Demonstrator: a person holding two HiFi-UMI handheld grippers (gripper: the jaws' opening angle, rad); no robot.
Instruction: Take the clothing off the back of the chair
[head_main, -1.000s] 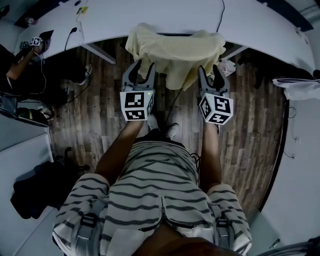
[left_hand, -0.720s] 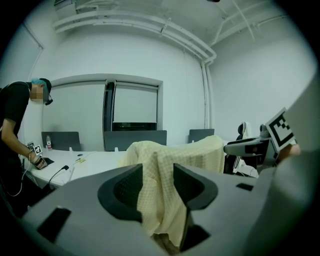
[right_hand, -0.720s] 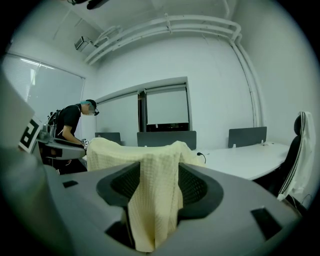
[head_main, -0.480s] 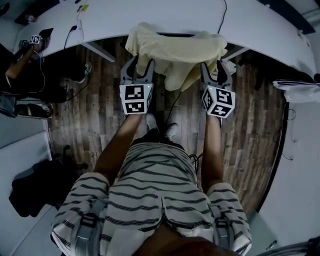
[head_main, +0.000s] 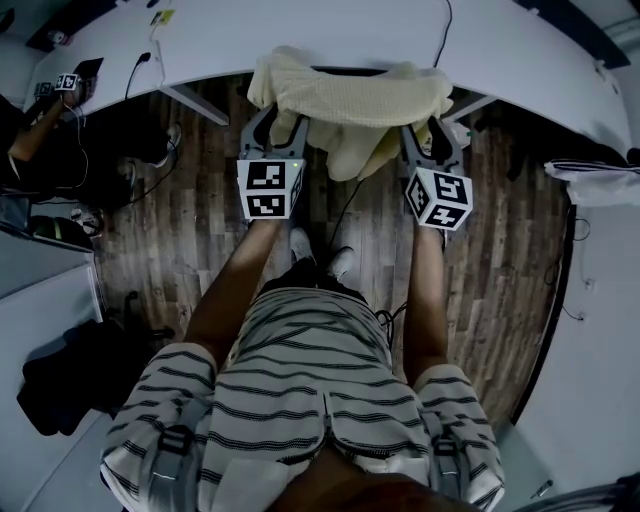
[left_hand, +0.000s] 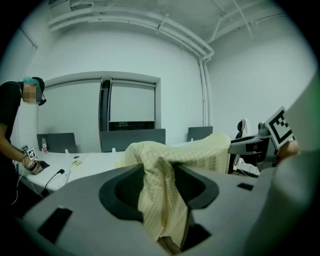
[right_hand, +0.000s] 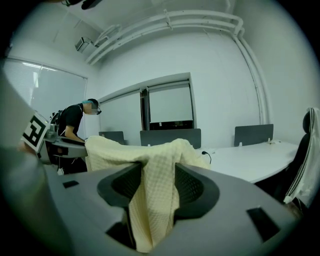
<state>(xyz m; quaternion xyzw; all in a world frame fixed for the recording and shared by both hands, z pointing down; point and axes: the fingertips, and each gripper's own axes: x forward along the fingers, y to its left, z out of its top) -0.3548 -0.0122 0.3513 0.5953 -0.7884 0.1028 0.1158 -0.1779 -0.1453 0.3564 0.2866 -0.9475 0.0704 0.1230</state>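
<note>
**Surroundings (head view):**
- curved white desk (head_main: 300, 35) across 12 o'clock
- wood floor (head_main: 170, 240)
- another person (head_main: 35, 140) at 10 o'clock
- dark bag (head_main: 70, 385) at 8 o'clock
- thin black cable (head_main: 347, 198) running down the floor at centre

**Item:** pale yellow waffle-knit clothing (head_main: 350, 100), draped over the chair back (which is almost wholly hidden beneath it) against the desk edge at 12 o'clock. Its hem overhangs both grippers' tips.

**Left gripper** (head_main: 277, 128), 11 o'clock: jaws wide and opening. A hanging fold of the clothing lies between them, not pinched.

**Right gripper** (head_main: 428, 140), 1 o'clock: jaws wide. Another fold fills most of the gap, not clamped.
</note>
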